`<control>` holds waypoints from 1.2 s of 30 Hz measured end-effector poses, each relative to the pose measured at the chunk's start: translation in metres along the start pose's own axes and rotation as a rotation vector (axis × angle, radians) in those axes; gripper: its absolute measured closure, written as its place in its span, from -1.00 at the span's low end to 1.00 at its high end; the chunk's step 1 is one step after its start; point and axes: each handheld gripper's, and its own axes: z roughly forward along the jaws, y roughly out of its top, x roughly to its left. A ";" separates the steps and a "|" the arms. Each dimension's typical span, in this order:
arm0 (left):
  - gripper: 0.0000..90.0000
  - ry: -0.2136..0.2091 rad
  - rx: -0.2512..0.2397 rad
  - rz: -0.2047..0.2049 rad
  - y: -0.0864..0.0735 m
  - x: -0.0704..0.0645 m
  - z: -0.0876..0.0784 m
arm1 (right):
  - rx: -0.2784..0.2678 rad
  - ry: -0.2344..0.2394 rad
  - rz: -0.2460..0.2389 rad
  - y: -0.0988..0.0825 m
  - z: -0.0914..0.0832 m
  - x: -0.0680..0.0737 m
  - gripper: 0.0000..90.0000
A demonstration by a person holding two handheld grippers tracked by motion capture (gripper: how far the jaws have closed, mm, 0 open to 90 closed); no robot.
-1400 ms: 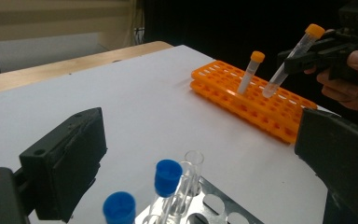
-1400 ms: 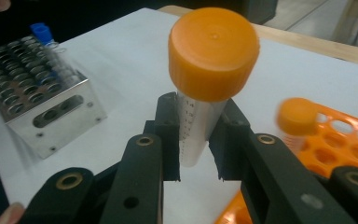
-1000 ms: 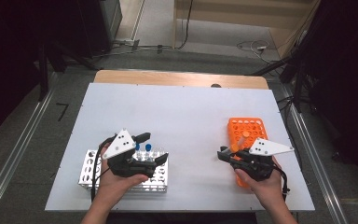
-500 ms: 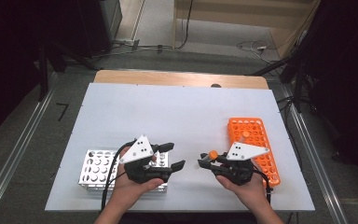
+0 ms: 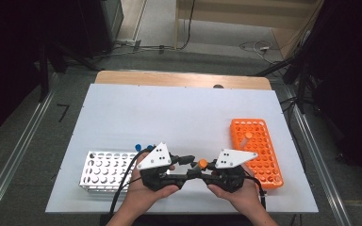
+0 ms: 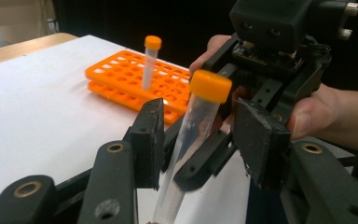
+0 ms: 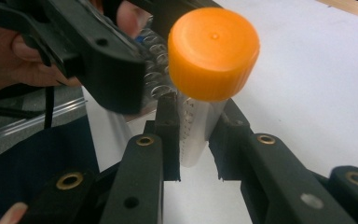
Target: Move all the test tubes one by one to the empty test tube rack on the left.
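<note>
Both your hands have come together at the table's near edge: your right gripper [image 5: 199, 170] stays clamped on the orange-capped tube [image 6: 196, 126], your left gripper's [image 5: 185, 165] jaws have just been closing around it without yet pressing, so the handover is half done and racking remains.

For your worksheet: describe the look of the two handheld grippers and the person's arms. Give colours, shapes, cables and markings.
Both the left gripper and the right gripper are black, each topped by a pale grey three-cornered plate bearing small dark dots. Their jaws are flat black bars with brass-coloured rivets. A black cable trails from each. The forearms are bare, without sleeves.
</note>
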 end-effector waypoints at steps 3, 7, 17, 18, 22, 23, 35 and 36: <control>0.29 -0.015 0.004 -0.006 0.000 -0.001 0.003 | 0.004 0.011 -0.007 0.000 0.002 0.003 0.60; 0.41 -0.043 0.000 -0.011 0.000 -0.001 0.003 | 0.002 0.028 -0.025 0.001 0.003 0.007 0.60; 0.52 -0.042 0.008 0.025 0.002 -0.005 0.002 | 0.002 0.066 -0.037 0.000 0.004 0.007 0.60; 0.54 -0.036 0.005 0.032 0.002 -0.005 0.002 | 0.002 0.071 -0.033 0.000 0.003 0.007 0.60; 0.56 -0.021 0.004 0.054 0.003 -0.008 0.001 | -0.009 0.098 -0.021 0.000 0.003 0.005 0.59; 0.56 -0.018 0.003 0.061 0.002 -0.009 0.001 | -0.008 0.103 -0.019 0.000 0.003 0.005 0.59; 0.57 0.056 -0.046 0.055 0.006 -0.002 -0.018 | -0.066 0.049 0.025 -0.005 -0.007 -0.004 0.21; 0.57 0.064 -0.050 0.050 0.006 0.000 -0.021 | -0.071 0.041 0.022 -0.005 -0.008 -0.005 0.17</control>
